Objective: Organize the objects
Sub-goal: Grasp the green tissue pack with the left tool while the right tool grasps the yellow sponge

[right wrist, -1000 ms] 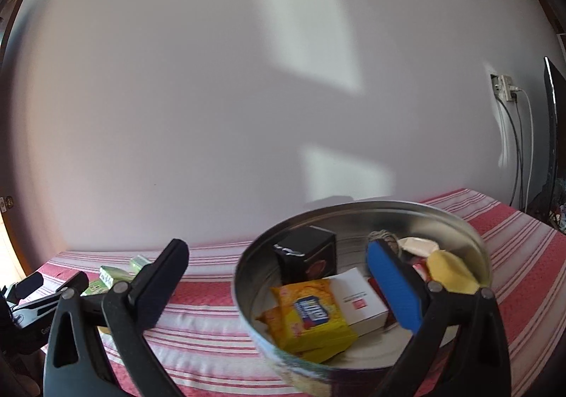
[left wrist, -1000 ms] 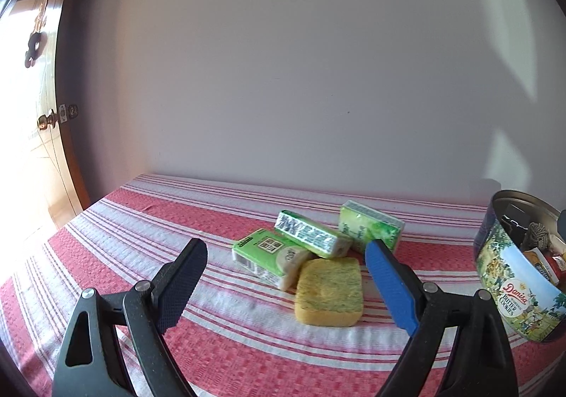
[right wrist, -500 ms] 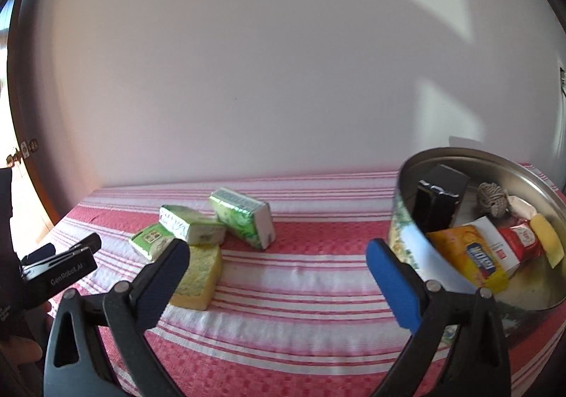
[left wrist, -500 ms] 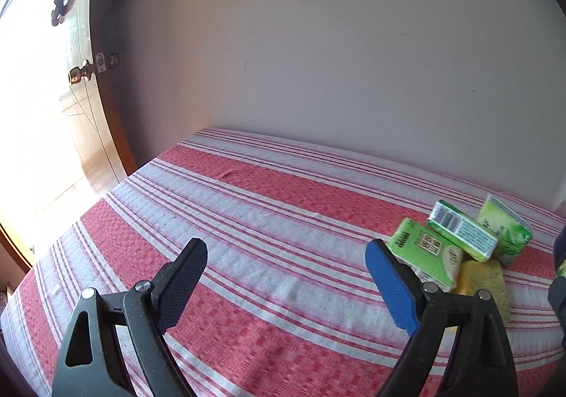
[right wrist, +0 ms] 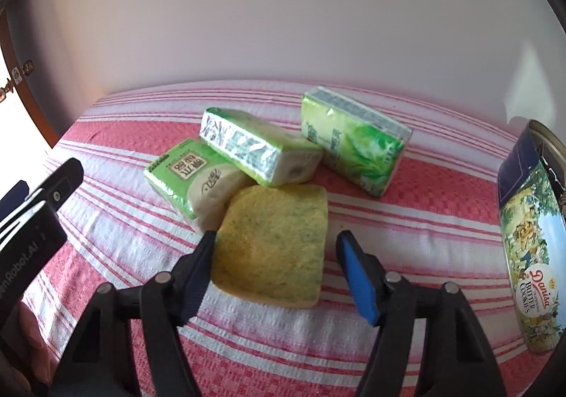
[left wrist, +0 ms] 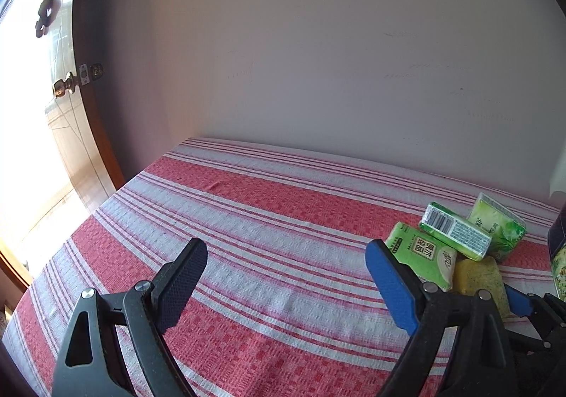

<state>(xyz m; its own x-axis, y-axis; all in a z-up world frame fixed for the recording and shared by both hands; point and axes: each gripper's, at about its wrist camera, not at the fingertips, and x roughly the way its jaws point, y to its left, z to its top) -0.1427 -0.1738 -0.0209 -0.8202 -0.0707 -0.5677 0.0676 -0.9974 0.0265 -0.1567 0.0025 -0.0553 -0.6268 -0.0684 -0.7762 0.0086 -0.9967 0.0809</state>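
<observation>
A yellow sponge lies flat on the red-and-white striped cloth, between the fingers of my right gripper. Its jaws are closing: the black finger touches the sponge's left edge, and the blue finger stands a little off its right edge. Three green tissue packs lie just behind the sponge. My left gripper is open over bare cloth, to the left of the packs and the sponge.
A butter cookie tin stands at the right, close to the sponge. The pale wall runs behind the table. A wooden door with a brass knob is beyond the cloth's left edge. A hand shows at lower left.
My right gripper swung left from above the tin, came down over the yellow sponge and narrowed its jaws. My left gripper swung left, away from the packs, then stayed still.
</observation>
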